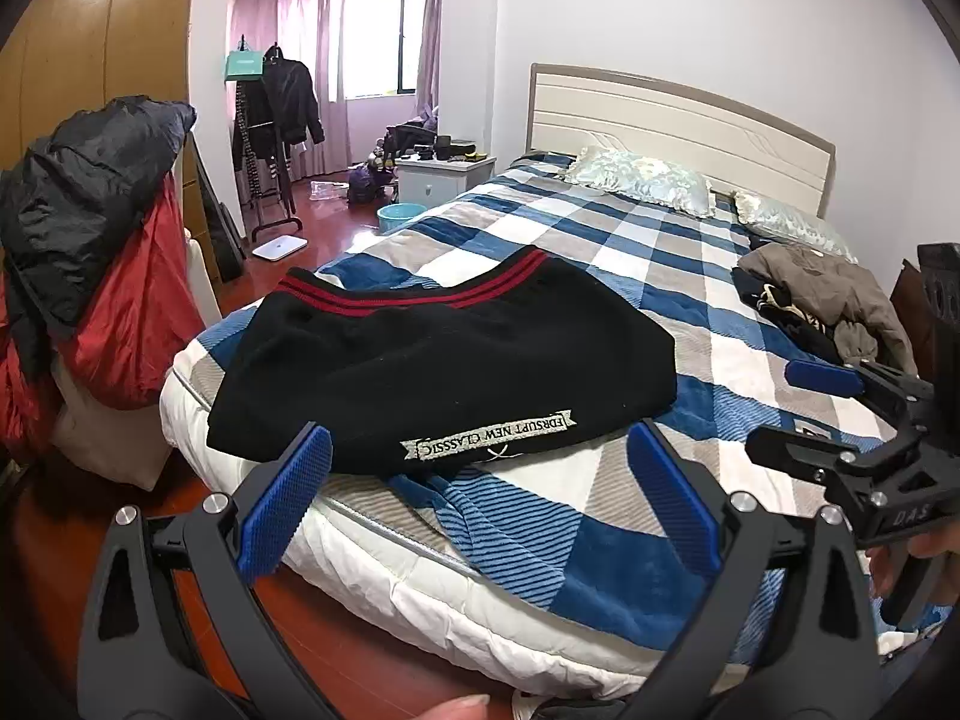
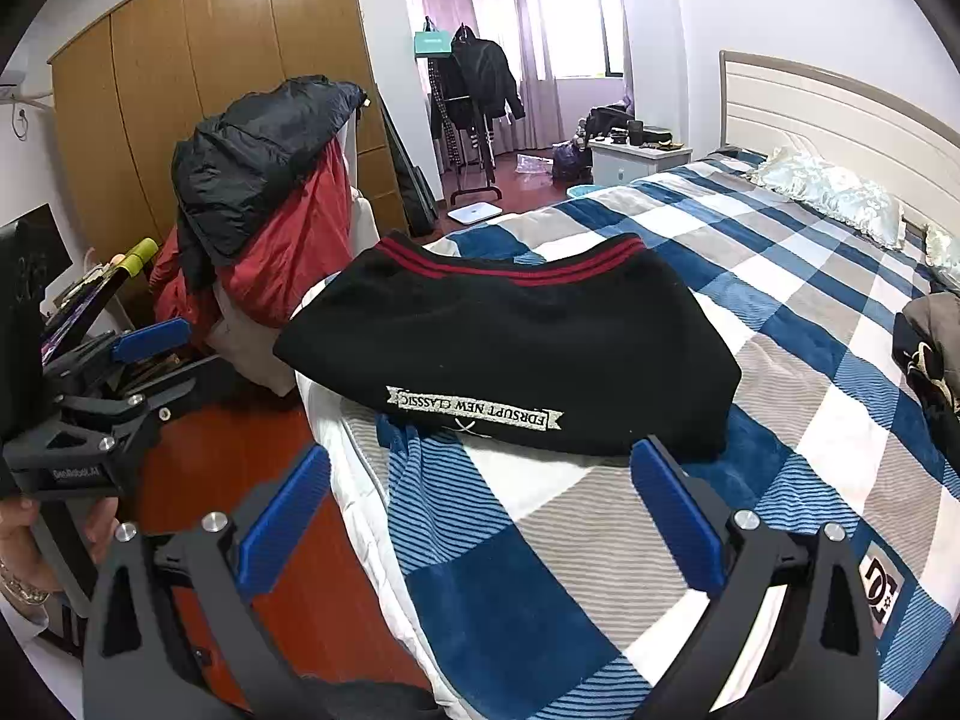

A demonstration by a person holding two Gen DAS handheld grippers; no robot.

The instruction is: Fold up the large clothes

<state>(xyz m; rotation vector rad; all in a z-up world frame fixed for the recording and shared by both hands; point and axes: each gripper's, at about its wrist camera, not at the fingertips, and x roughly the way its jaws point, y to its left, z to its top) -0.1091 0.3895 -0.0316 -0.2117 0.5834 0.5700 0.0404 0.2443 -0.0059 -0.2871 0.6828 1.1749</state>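
Black sweater [image 1: 444, 360], folded, lies on the bed [image 1: 660, 252] near its foot corner; its banner patch, seen upside down, reads "EDRSUPT NEW CLASSSIC". Blanket tag [image 2: 881, 588]: "DC". Left tool [image 1: 480, 498] spread wide, empty, short of the sweater. Right tool [image 2: 480, 516] likewise wide, holding nothing.
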